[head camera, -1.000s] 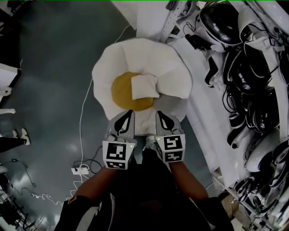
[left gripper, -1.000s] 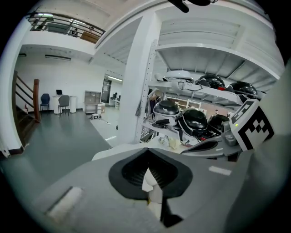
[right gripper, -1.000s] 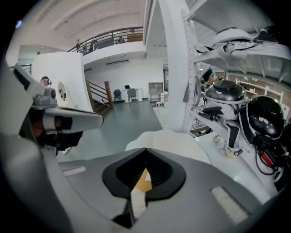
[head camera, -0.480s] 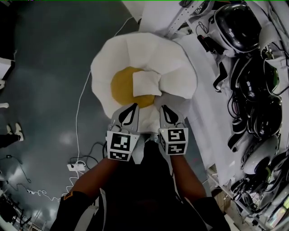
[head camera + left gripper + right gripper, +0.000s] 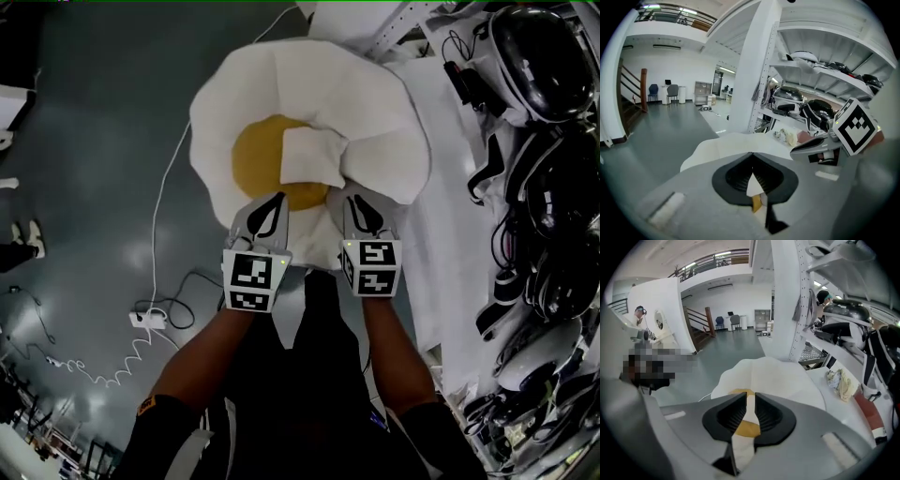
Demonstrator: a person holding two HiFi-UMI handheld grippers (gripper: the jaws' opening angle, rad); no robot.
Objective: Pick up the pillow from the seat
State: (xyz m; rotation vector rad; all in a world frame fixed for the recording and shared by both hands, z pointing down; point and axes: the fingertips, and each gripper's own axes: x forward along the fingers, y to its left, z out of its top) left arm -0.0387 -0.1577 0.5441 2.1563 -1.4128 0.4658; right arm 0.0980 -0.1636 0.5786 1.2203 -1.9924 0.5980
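The pillow [image 5: 309, 94] looks like a fried egg, white with a yellow yolk patch [image 5: 258, 159]. It hangs in the air over the grey floor, with no seat in sight. My left gripper [image 5: 277, 199] is shut on its near edge, and a sliver of white cloth shows between the closed tips [image 5: 752, 159]. My right gripper [image 5: 359, 199] is at the same edge a little to the right. Its jaws are opening, and a strip of pillow cloth [image 5: 749, 401] still lies in the gap between them. The pillow's far side fills both gripper views [image 5: 736, 143] [image 5: 773, 376].
A white shelf rack [image 5: 553, 169] with dark helmets and cables runs down the right, and a white cloth-covered surface [image 5: 441, 253] lies beside it. A white cable and power strip [image 5: 150, 317] lie on the floor at left. A person's shoes [image 5: 23, 234] show at the far left.
Both grippers and the pillow have moved forward, higher in the head view. The rack has slid to the right edge, and the pillow looks larger.
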